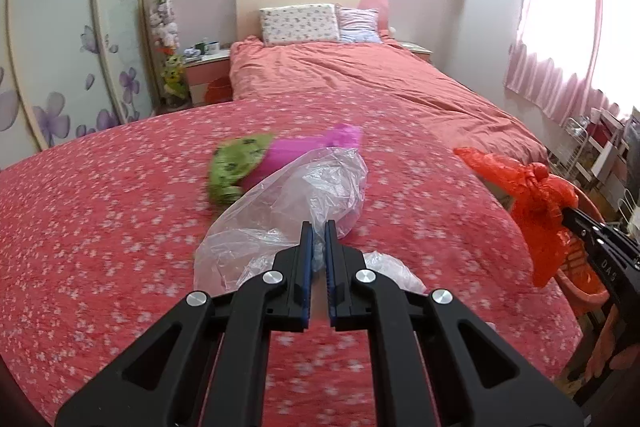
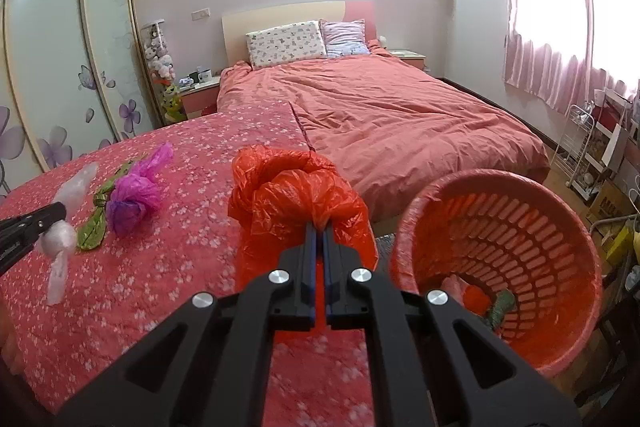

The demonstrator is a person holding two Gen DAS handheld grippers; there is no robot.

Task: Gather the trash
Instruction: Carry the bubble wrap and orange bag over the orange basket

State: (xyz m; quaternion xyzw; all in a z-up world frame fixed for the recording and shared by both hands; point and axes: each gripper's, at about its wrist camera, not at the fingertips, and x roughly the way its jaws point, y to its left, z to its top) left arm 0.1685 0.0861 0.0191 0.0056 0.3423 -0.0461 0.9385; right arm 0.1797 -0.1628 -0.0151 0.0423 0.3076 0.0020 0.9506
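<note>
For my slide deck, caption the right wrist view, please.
Right gripper carries a knotted orange bag toward the orange basket beside the floral-covered surface.

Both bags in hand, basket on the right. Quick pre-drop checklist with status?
1. Right tool shut on the red bag: ok.
2. Left tool shut on the clear bag: ok.
3. Basket mouth open toward the tools: ok.
4. Room left in basket, only a few pieces at the bottom: ok.
5. Red bag over the basket mouth: not ok, it hangs beside the rim, above the floral cover.
6. Trash remaining: not ok, the purple bag and green wrapper lie on the cover.
</note>
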